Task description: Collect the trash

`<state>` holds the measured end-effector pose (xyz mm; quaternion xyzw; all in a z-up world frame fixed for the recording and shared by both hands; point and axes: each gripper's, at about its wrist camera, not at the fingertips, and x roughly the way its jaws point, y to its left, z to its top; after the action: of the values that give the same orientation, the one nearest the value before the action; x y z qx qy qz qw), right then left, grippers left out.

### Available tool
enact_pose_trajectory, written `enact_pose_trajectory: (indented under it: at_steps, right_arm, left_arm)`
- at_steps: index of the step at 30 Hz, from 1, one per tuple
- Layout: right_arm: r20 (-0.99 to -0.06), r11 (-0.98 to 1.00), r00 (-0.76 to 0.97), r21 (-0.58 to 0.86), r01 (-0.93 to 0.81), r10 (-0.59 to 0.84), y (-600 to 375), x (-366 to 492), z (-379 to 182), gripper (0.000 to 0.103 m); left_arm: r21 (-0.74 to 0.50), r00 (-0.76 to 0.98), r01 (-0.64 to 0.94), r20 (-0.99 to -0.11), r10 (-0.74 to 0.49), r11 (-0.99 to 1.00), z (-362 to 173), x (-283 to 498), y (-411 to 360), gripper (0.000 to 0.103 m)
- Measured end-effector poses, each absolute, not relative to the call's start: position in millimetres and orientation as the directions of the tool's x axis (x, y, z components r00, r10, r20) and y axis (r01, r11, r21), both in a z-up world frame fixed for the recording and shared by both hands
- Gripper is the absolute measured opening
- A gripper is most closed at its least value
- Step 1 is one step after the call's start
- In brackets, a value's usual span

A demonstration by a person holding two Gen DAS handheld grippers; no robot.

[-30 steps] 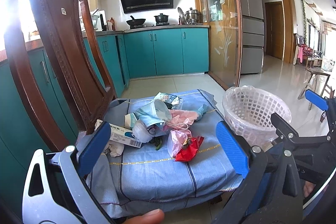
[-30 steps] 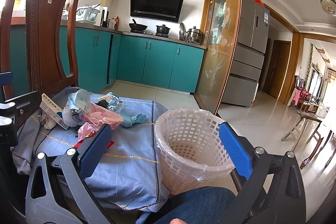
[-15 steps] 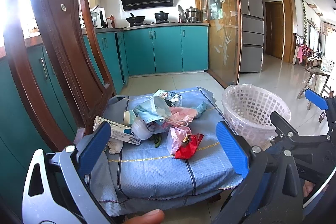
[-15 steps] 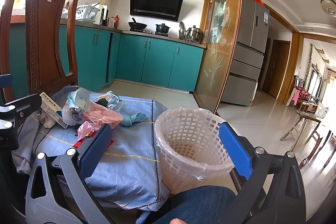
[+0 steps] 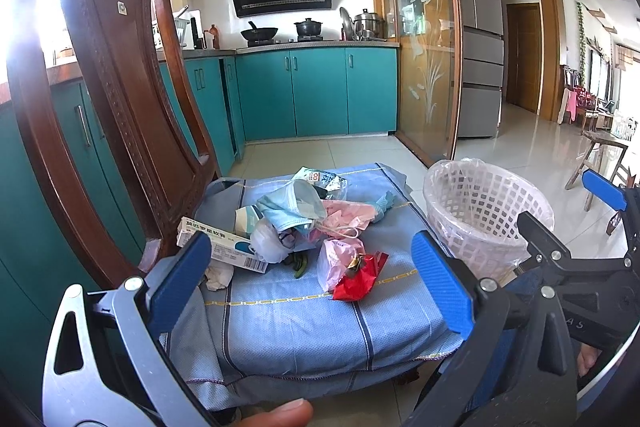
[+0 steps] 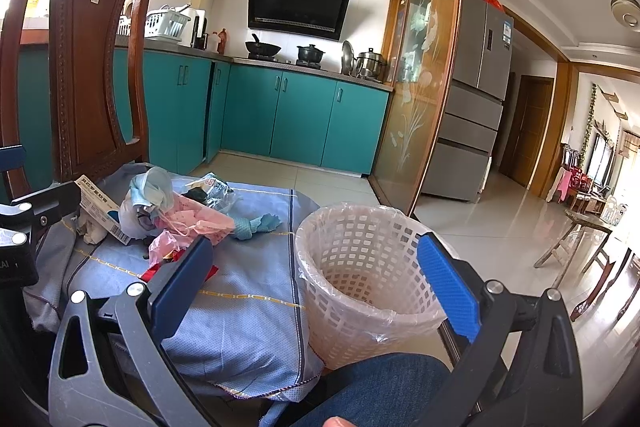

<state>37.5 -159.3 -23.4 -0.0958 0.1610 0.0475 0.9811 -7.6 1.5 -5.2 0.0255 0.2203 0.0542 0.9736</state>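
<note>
1. The left gripper [image 5: 312, 279] has its jaws spread wide and holds nothing; it hangs over the near edge of the blue cloth [image 5: 304, 323] that covers the chair [image 5: 112, 99] seat.
2. The right gripper [image 6: 320, 279] is likewise spread and empty, with the bin [image 6: 360, 283] between its blue pads [image 6: 448, 287].
3. The trash lies heaped toward the back of the cloth: a box [image 5: 224, 247] at the left, a blue mask [image 5: 296, 207] on top, a pink mask [image 5: 348, 217] beside it.
4. Nearer the left gripper, a pink bag [image 5: 334, 259] touches a red wrapper [image 5: 360, 277].
5. A dark green scrap [image 5: 300, 263] shows under the pile; what it is cannot be told.
6. The bin, lined with clear plastic, stands just right of the seat, apart from the pile.
</note>
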Motion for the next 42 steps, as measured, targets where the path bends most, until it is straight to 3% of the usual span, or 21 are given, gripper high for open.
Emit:
enact_pose_trajectory:
  at_steps: [42]
  right_arm:
    - [-0.347, 0.976, 0.934, -0.161, -0.15, 0.086, -155.7, 38.8, -29.7, 0.1]
  left_arm:
    - [0.059, 0.88, -0.11, -0.459, 0.124, 0.992, -8.6, -5.8, 8.8, 0.1]
